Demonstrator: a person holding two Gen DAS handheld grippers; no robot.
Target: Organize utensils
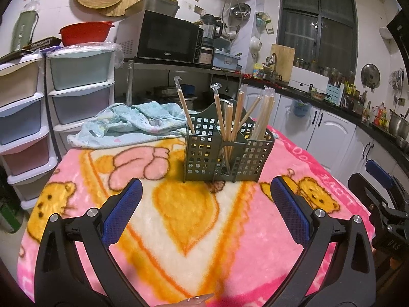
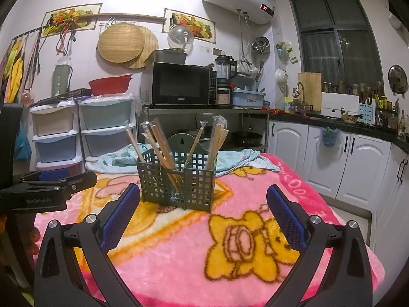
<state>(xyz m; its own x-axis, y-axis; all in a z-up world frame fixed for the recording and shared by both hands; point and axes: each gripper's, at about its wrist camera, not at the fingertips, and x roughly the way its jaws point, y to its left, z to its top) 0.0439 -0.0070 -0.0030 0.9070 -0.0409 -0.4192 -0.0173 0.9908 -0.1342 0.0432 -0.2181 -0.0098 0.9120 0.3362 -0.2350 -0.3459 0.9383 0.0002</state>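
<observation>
Hovering: my left gripper (image 1: 205,199) and right gripper (image 2: 203,206), both spread wide, empty
Ahead: green holder (image 1: 227,151) with chopsticks (image 1: 228,120), beyond my fingertips, untouched

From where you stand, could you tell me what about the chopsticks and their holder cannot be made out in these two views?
- Chopstick lower ends: both views, hidden behind the green holder's grid walls.
- Exact chopstick count: both views, sticks overlap and their clear wrappers blur the outlines.
- Holder's back side: both views, hidden by the holder itself.
- Table surface: both views, hidden under the pink blanket.
- Left gripper and right gripper: handles cut off by the bottom edge.
</observation>
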